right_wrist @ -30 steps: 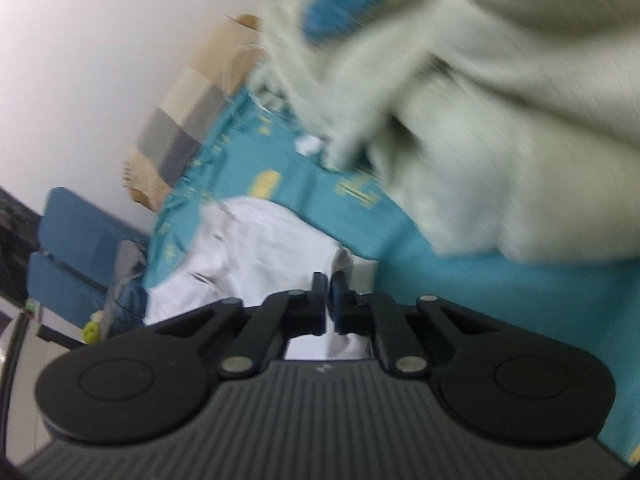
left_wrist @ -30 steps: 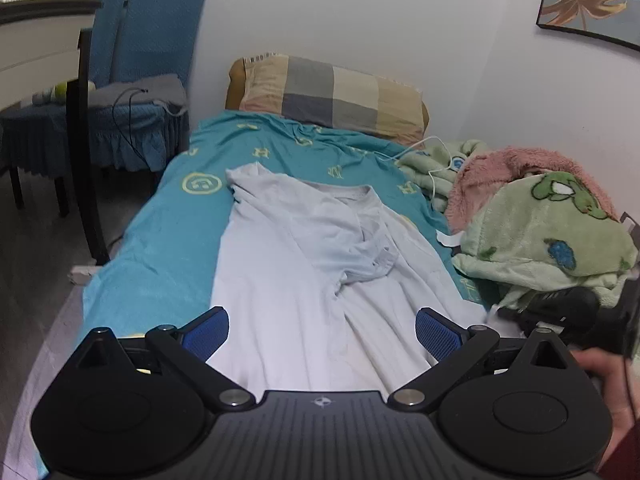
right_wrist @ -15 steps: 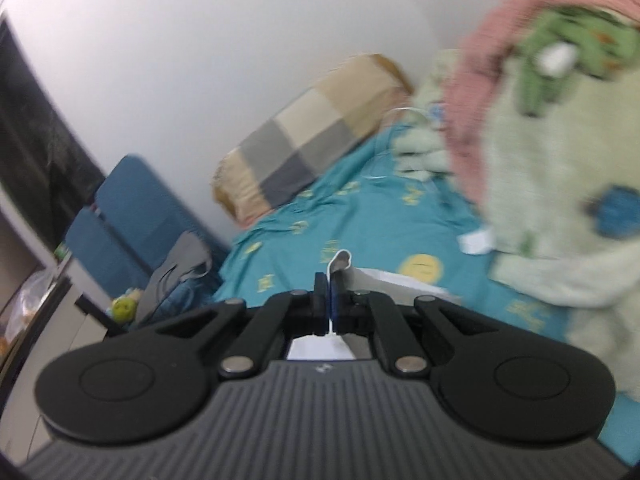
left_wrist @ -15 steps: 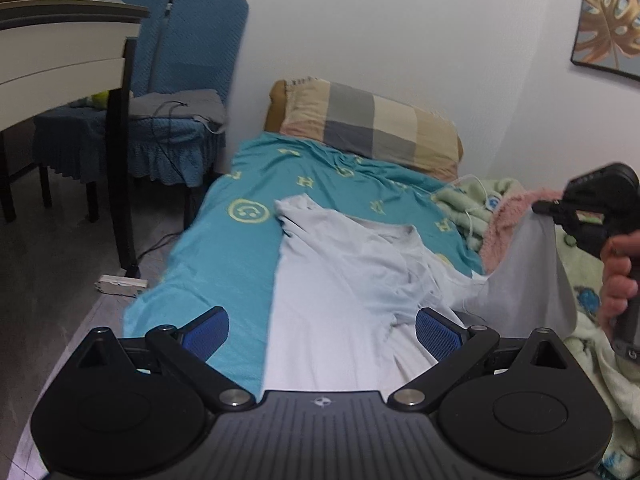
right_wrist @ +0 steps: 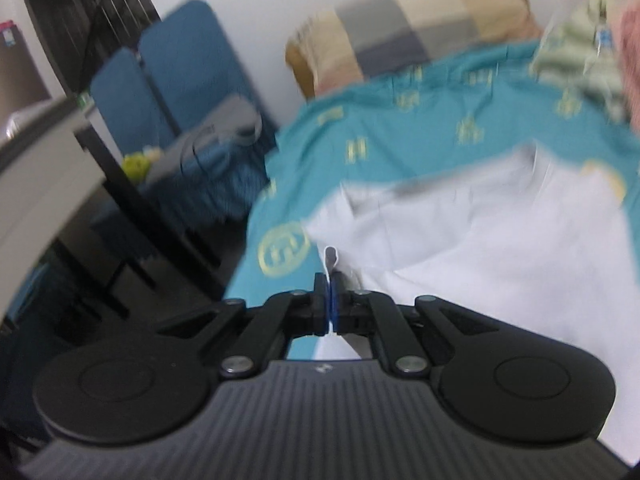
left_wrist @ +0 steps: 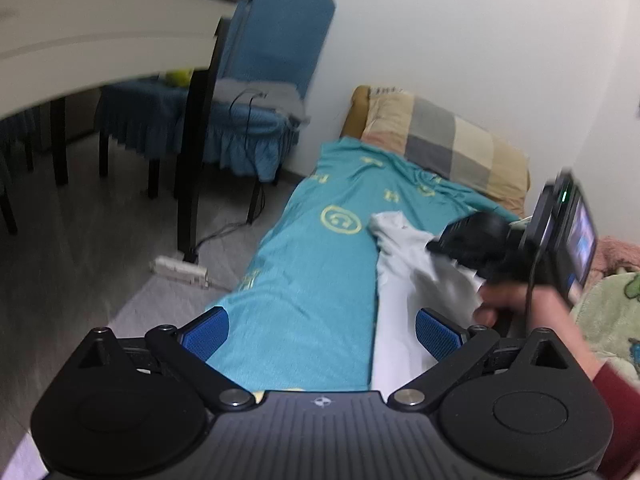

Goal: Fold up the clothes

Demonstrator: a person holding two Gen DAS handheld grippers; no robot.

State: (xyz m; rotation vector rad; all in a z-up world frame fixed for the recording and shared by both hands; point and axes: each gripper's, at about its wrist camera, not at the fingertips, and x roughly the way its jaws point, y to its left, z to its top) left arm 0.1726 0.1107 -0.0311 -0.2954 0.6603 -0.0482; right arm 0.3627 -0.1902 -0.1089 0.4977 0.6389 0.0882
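Observation:
A white T-shirt [left_wrist: 400,280] lies on the teal bed sheet [left_wrist: 320,280]; it also shows in the right wrist view [right_wrist: 480,240]. My right gripper [right_wrist: 330,304] is shut on an edge of the shirt and holds it over the shirt's left side. In the left wrist view the right gripper [left_wrist: 440,246] hangs above the shirt, with cloth draped below it. My left gripper [left_wrist: 320,330] is open and empty above the near end of the bed, its blue pads [left_wrist: 206,328] apart.
A checked pillow [left_wrist: 448,140] lies at the head of the bed. Green and pink blankets [left_wrist: 608,308] are piled on the right. Blue chairs [left_wrist: 248,100] and a table [left_wrist: 100,28] stand left of the bed. A power strip [left_wrist: 180,268] lies on the floor.
My right gripper has carried the shirt's right edge up and leftward across the shirt. My left gripper has swung left toward the bed's edge and stays open.

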